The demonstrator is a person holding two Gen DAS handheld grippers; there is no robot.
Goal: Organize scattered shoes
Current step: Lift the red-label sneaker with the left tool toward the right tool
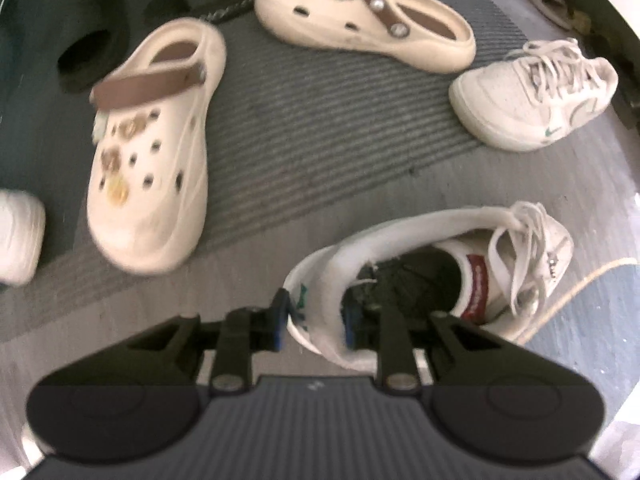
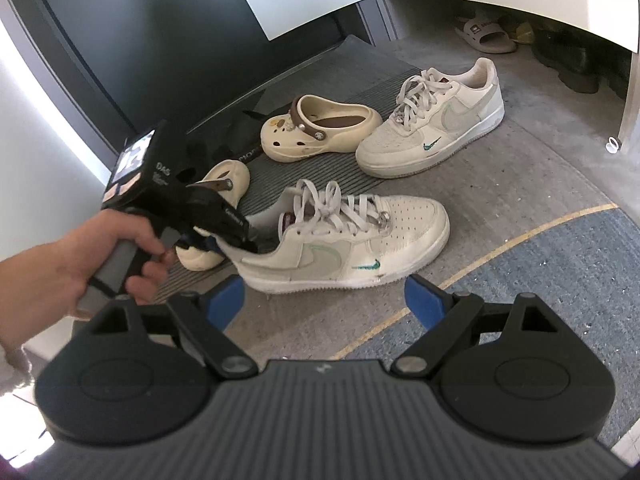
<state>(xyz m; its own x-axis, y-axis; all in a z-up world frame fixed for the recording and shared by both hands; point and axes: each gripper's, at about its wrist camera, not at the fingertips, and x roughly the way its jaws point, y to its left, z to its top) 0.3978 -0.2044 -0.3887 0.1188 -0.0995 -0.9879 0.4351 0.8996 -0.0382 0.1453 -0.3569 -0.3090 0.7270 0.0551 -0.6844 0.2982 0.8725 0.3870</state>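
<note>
Now the left hand-held gripper (image 1: 314, 316) clamps the heel collar of the near sneaker (image 1: 440, 272), low in the frame. The right hand-held gripper (image 2: 324, 300) hangs wide and empty at bottom centre, near a far sneaker (image 2: 432, 132) and two clogs.

Bare floor (image 2: 520, 184) open right of near sneaker (image 2: 344, 240), clogs (image 2: 320, 130) and far sneaker (image 2: 432, 128) crowding the mat (image 2: 256, 188) behind

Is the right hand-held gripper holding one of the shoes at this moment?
No: the right hand-held gripper has its blue pads wide apart with nothing between them, and the near sneaker lies on the floor beyond them.
</note>
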